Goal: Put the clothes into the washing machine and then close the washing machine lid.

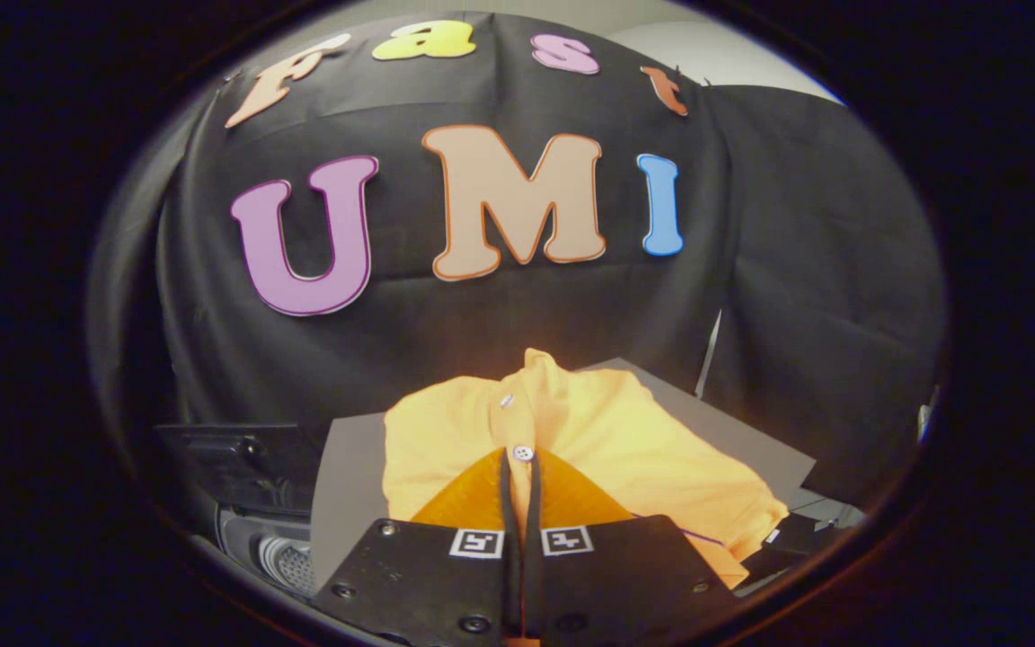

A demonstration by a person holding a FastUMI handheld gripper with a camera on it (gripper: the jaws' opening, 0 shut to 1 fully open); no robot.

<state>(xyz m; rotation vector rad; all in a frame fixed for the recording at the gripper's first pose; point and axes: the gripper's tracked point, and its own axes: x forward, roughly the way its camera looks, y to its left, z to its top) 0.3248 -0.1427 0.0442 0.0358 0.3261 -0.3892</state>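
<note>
Gripper view: grey board (351, 476) under orange shirt (589, 449), shirt heaped on it, bunched around and beyond gripper (518, 460); fingers pinched nearly together on a fold of shirt by a white button (523, 453).

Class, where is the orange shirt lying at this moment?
In the gripper view, the orange shirt lies on a grey board, with the shut claw pinching its buttoned front.

Dim booth, warm light on centre, fisheye bending, soft edges.
</note>
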